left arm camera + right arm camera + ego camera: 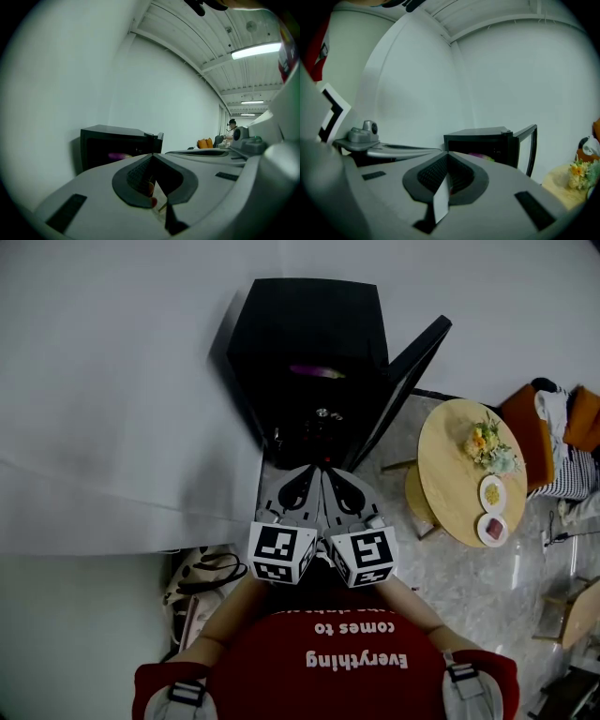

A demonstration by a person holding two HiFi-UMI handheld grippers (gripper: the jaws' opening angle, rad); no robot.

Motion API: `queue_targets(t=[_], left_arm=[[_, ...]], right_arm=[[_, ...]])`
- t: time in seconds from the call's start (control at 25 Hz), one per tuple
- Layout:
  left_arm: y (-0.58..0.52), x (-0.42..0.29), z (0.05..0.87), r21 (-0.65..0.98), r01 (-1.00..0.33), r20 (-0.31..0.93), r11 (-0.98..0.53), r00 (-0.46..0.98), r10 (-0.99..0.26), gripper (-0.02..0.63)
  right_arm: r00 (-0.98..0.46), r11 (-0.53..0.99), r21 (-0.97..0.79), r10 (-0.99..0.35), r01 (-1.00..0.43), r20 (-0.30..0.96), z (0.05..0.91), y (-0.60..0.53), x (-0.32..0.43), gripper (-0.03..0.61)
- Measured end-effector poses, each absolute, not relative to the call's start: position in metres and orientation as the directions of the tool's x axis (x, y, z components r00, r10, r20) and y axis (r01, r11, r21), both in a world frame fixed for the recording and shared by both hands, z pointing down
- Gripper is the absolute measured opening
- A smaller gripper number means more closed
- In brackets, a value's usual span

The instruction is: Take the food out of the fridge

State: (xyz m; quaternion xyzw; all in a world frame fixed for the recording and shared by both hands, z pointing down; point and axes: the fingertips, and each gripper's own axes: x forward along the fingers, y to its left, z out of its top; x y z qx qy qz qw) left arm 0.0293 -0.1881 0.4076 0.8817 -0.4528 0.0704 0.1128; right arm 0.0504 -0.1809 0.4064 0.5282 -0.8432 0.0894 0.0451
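Note:
A small black fridge [309, 334] stands against the white wall with its door [405, 381] swung open to the right. Inside, on an upper shelf, lies a purple food item [317, 371]; darker things sit lower down, too dim to name. My left gripper [313, 469] and right gripper [329, 469] are held side by side just in front of the fridge opening, both pointing at it. Both are shut with nothing in them. The left gripper view shows the fridge [112, 140] ahead past the closed jaw tips [153, 154]. The right gripper view shows the fridge [485, 138] and door [528, 145].
A round wooden table [450, 474] stands right of the fridge, carrying a flower bunch [489, 446] and two small plates [492, 493] [493, 529]. Orange chairs [527, 423] sit beyond it. A bag [202, 582] lies on the floor at my left.

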Motion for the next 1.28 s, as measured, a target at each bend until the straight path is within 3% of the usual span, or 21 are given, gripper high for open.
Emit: queue_targets(t=[0.92, 1.08, 1.28], left_arm=[[-0.303, -0.007, 0.431, 0.126, -0.806, 0.281, -0.578, 0.588, -0.759, 0.006], [-0.316, -0.012, 0.440, 0.136, -0.810, 0.290, -0.571, 0.583, -0.759, 0.006], [-0.325, -0.012, 0.445, 0.139, -0.807, 0.293, -0.574, 0.587, -0.754, 0.006]], right_arm=[[-0.459, 0.505, 0.085, -0.833, -0.859, 0.310, 0.429, -0.293, 0.014, 0.015], [-0.426, 0.493, 0.122, -0.833, -0.862, 0.353, 0.446, -0.308, 0.019, 0.081], [-0.400, 0.487, 0.165, -0.834, -0.858, 0.381, 0.458, -0.326, 0.026, 0.101]])
